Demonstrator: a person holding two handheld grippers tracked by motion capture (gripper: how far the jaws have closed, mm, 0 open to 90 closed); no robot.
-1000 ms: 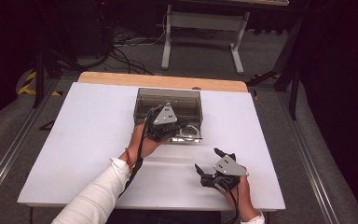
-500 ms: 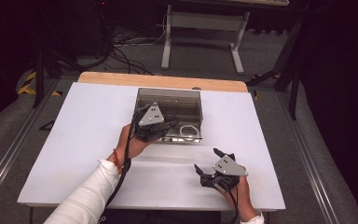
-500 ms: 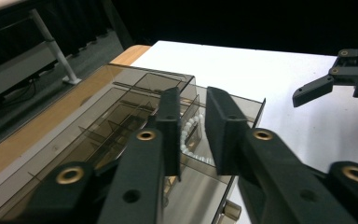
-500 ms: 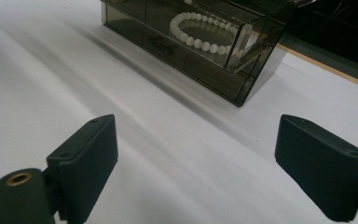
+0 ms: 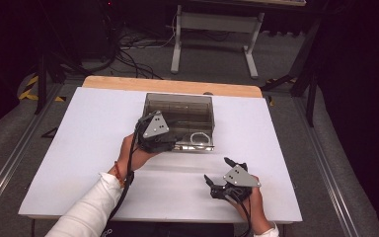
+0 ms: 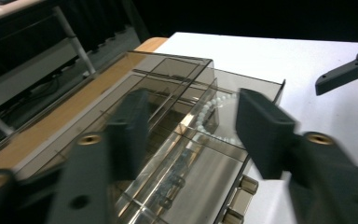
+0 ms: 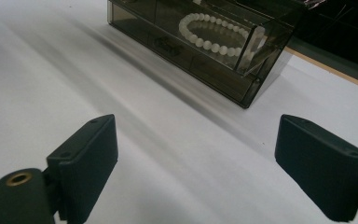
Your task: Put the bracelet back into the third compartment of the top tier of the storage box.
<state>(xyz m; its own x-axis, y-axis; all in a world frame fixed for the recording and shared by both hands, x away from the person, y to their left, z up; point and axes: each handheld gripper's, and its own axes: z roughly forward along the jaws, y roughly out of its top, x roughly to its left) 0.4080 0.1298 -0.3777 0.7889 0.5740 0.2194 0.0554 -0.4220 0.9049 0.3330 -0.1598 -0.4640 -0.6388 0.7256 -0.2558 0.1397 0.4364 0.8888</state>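
Now our left gripper [image 5: 164,143], jaws just opening and empty, could nudge the smoked clear-plastic drawer box [image 5: 180,118]; right gripper [image 5: 220,176] rests spread wide.

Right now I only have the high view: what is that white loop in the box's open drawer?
Observer: A bracelet of white beads, lying in the drawer.
Operator: Is the left gripper gripping anything?
Observer: No; the left gripper has just been opening its jaws, and nothing is pinched between them; the box lies beyond.
Operator: And the right one?
Observer: The right gripper is open, with bare table between its jaws.
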